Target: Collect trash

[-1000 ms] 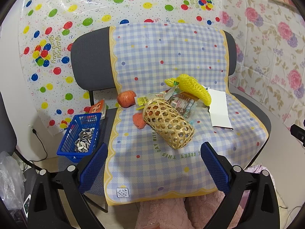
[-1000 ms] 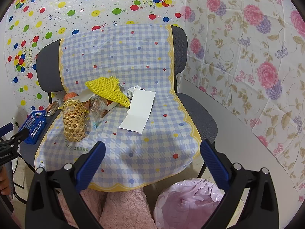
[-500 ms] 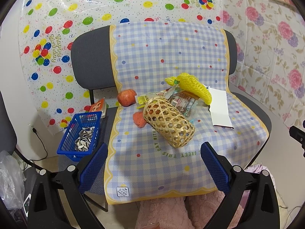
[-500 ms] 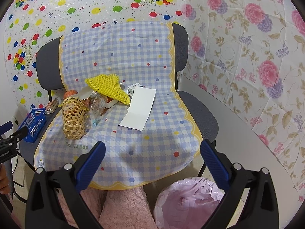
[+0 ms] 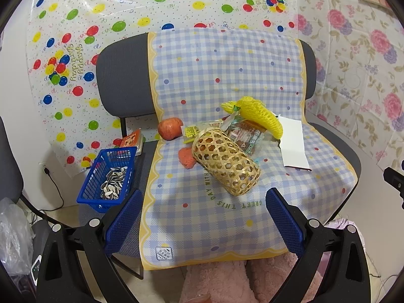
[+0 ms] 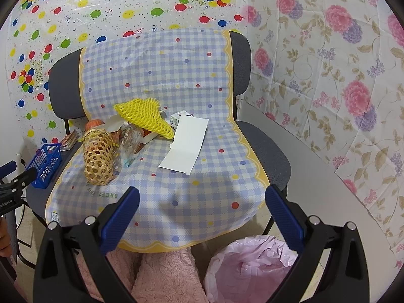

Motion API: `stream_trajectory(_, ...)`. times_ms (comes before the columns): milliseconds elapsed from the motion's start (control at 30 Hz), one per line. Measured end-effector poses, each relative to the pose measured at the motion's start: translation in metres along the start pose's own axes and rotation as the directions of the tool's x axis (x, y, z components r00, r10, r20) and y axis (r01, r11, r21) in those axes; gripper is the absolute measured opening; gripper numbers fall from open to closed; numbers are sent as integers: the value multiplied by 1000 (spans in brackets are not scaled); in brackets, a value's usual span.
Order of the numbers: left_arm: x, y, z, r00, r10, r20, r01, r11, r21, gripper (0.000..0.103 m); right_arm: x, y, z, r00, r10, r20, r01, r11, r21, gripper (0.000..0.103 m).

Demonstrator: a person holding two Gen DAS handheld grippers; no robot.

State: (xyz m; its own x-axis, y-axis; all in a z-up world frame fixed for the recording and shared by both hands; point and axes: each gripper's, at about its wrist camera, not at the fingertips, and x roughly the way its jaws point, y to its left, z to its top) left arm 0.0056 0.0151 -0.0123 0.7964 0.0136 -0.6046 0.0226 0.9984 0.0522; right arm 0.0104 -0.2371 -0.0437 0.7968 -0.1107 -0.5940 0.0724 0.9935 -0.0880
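Trash — yellow foam net (image 6: 145,117), wrappers (image 5: 246,136), white paper (image 6: 186,144) — lies mid-seat on a chair (image 6: 267,149), above a pink-lined bin (image 6: 250,270). Both tongs, left (image 5: 203,223) and right (image 6: 202,221), hang open and empty — the litter looks light, soft and crushable, best pinched at an edge.

You've got a glossy checked plastic sheet (image 5: 222,80) draped over the matt grey woven-fabric chair (image 5: 121,80), and on it a woven bamboo lattice tube (image 5: 224,161), a yellow foam net sleeve (image 5: 260,116), a matt white folded paper (image 6: 188,142) and shiny clear crinkled wrappers (image 5: 248,136). Your blue finger pads (image 6: 121,217) look like finely textured rubber on matt black plastic arms; the pink bin liner (image 6: 247,270) is thin, creased, slightly glossy film, and the blue basket (image 5: 111,171) is hard plastic mesh.
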Motion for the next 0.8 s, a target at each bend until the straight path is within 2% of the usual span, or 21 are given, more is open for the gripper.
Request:
stream_trajectory(500,6,5,-6,1000,19,-12,-20,1000,-5,97,13,3,2,1000,-4,-3,4,1000,-7,97)
stream_trajectory(700,25,12,-2,998,17,-54,-19,999,-41,95,32,5,3,999,-19,35,21,999,-38,97)
stream_trajectory(800,38,8,1,996,17,-87,-19,999,-26,95,45,4,8,999,-17,37,18,1000,-21,97)
